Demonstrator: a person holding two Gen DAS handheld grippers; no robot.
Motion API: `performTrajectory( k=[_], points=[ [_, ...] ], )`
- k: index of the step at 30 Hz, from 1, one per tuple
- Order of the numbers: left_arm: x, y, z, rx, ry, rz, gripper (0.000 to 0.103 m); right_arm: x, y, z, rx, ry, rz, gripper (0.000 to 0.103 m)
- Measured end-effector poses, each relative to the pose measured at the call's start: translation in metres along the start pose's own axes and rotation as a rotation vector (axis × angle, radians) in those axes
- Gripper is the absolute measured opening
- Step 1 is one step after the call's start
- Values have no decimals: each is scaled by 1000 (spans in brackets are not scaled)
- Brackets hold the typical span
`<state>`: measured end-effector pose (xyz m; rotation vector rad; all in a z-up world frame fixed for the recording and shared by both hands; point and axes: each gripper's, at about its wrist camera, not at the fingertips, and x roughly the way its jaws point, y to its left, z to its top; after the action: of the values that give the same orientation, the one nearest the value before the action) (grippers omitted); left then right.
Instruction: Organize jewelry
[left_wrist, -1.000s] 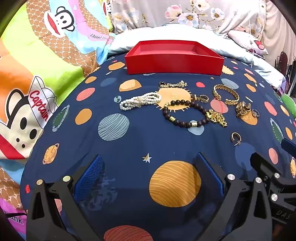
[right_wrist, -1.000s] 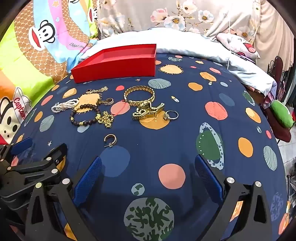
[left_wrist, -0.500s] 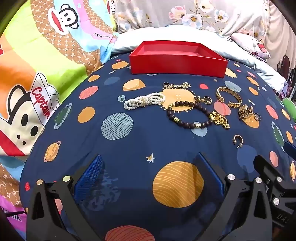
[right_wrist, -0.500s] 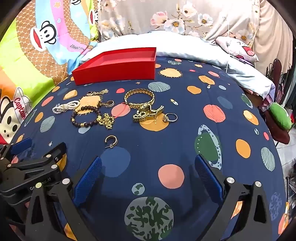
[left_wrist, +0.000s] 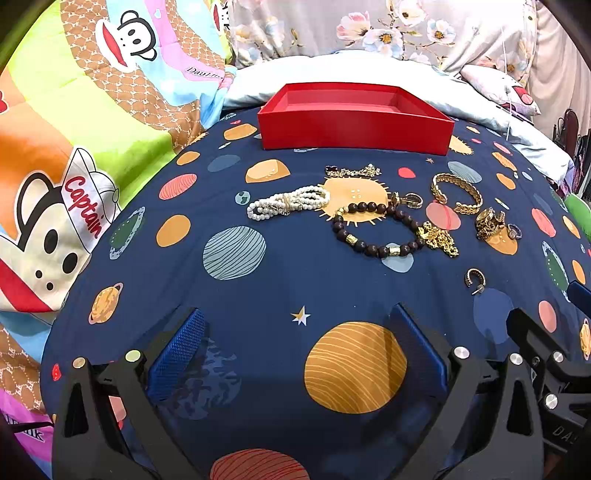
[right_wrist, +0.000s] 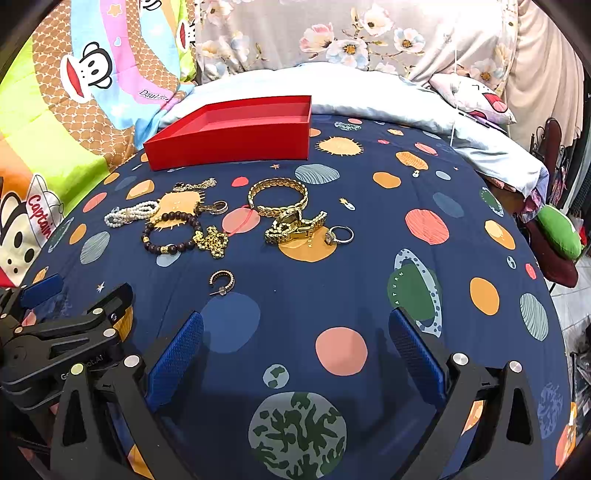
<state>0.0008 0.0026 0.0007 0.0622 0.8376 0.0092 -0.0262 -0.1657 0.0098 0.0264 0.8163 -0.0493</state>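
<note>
An empty red box stands at the far side of the navy planet-print bedspread. In front of it lie a pearl bracelet, a dark bead bracelet, a gold chain, a gold bangle, a gold watch, a ring and a hoop earring. My left gripper is open and holds nothing, well short of the jewelry. My right gripper is open too, near the earring.
A bright monkey-print quilt lies to the left. White pillows and a floral sheet sit behind the box. The bed edge drops off at the right, beside a green cushion. The left gripper's body shows at the right view's lower left.
Both grippers have drifted slightly back and tilted, so the jewelry and box sit a little lower in each view. Nothing on the bed has moved.
</note>
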Motion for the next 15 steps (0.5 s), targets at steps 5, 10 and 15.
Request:
performTrajectory(
  k=[5,10,15],
  points=[
    [0,1,0,0,1,-3,98,-1,0,0,0,-1,-1,98],
    [-1,0,0,1,-1,-4,98,-1,0,0,-1,-1,-1,98],
    [-1,0,1,-1,-2,-7,98,-1,0,0,-1,-2,-1,98]
  ],
)
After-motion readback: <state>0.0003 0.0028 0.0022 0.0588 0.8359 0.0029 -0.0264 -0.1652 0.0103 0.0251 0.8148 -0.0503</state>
